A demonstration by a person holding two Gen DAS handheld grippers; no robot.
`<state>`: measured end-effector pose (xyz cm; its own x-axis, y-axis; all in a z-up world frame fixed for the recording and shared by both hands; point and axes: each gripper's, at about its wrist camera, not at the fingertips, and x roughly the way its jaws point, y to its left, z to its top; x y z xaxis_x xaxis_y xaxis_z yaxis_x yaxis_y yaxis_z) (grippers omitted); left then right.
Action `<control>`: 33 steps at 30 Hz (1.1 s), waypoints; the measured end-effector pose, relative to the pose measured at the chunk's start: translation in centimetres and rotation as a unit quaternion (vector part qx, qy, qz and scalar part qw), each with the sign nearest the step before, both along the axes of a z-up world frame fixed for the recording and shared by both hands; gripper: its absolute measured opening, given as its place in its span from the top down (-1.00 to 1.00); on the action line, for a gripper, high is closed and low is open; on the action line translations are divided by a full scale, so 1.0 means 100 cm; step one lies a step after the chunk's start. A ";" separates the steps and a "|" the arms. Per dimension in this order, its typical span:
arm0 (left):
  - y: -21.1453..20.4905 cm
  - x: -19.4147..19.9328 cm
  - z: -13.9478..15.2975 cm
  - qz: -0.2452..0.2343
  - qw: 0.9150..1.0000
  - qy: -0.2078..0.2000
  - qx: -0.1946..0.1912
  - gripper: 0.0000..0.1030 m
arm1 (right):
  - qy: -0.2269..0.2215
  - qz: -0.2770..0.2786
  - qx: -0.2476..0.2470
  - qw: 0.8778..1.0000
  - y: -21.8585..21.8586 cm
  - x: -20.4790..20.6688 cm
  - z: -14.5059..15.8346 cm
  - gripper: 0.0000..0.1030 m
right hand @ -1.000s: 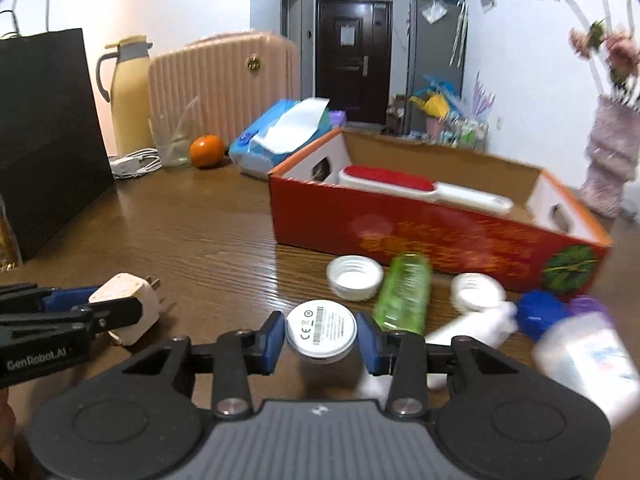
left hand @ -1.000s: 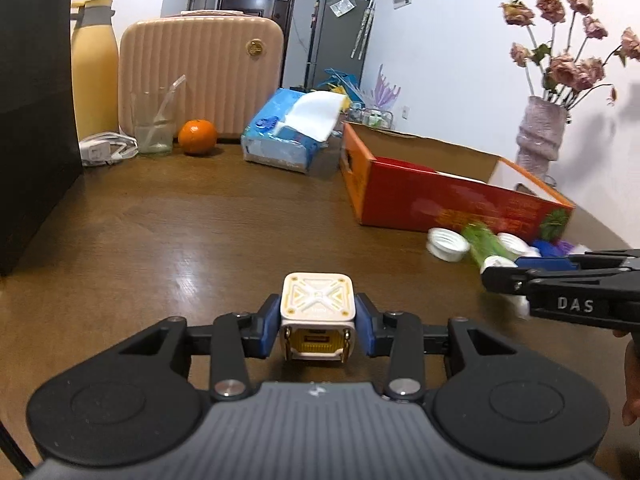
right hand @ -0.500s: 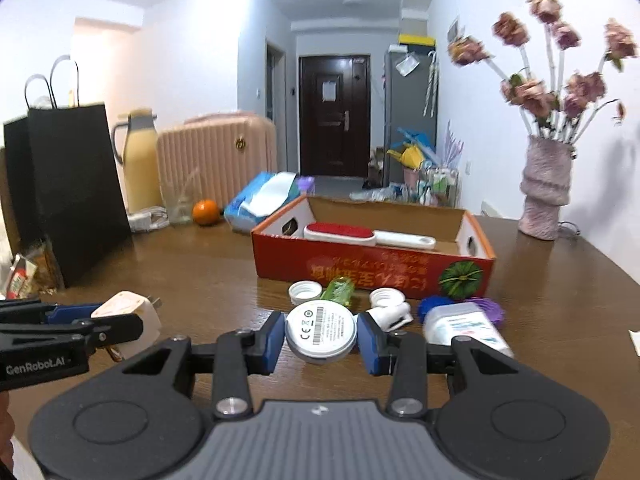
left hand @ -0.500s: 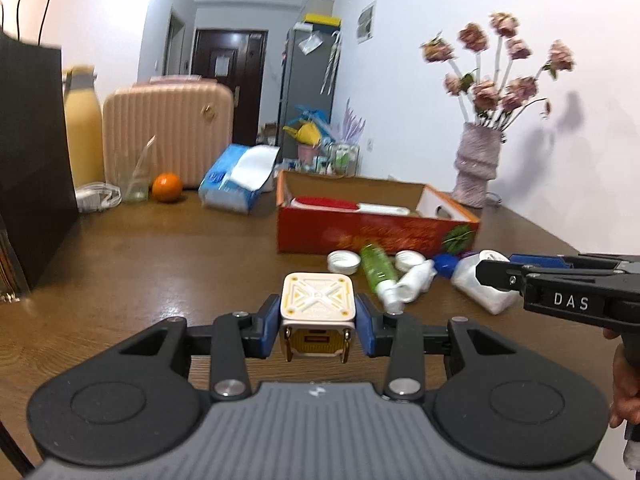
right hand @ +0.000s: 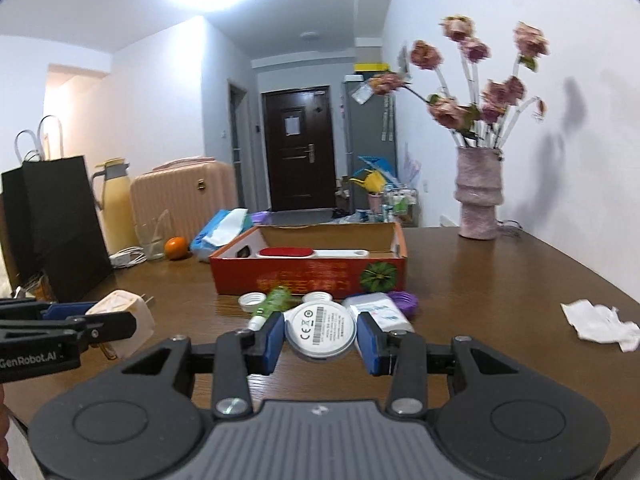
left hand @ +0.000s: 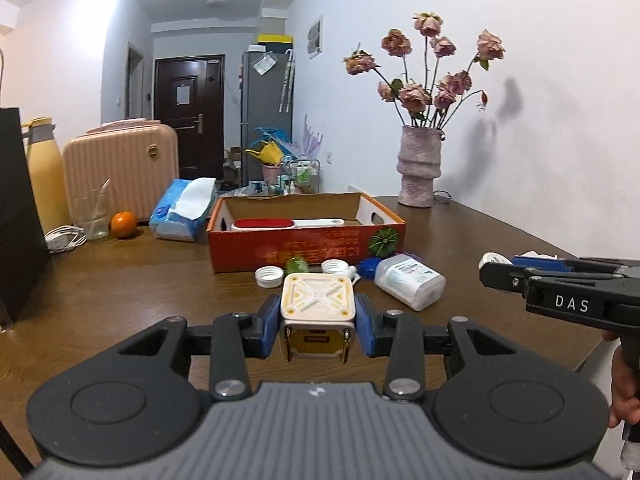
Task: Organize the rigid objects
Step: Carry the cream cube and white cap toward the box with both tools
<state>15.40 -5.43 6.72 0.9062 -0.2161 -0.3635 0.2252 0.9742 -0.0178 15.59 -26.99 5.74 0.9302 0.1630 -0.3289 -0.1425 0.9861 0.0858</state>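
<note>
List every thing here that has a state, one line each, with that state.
Left hand-held gripper: shut on the cream square plug-in charger, held off the table.
Right hand-held gripper: shut on the white round disc with a barcode label.
Red cardboard box: open-topped, a red-and-white lint brush lying inside.
Green plastic bottle: lying on its side.
White screw cap: off, loose on the table.
Blue tissue pack: open, a tissue sticking out.

Brown wood table (left hand: 120, 292). Red cardboard box (left hand: 304, 250) mid-table; caps, bottles just in front of it; tissue pack (left hand: 182, 210), orange (left hand: 123, 224) to its left; vase (left hand: 418, 168) behind-right.
</note>
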 end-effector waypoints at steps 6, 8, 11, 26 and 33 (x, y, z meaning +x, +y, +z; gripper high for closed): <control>-0.011 0.022 0.001 -0.010 1.000 0.001 0.007 0.24 | 0.003 -0.023 0.007 1.000 -0.019 0.014 -0.003 0.25; -0.013 0.034 0.002 -0.011 1.000 0.001 0.012 0.24 | 0.003 -0.026 0.005 1.000 -0.021 0.023 -0.004 0.25; -0.015 0.055 0.005 -0.011 1.000 -0.002 0.017 0.24 | 0.004 -0.028 0.004 1.000 -0.025 0.042 -0.003 0.25; -0.023 0.221 0.035 -0.038 0.999 -0.017 0.032 0.24 | 0.002 0.029 0.016 0.999 -0.029 0.223 0.025 0.25; -0.051 0.334 0.034 -0.085 0.995 0.013 0.044 0.24 | 0.059 0.034 0.016 0.998 -0.034 0.359 0.016 0.25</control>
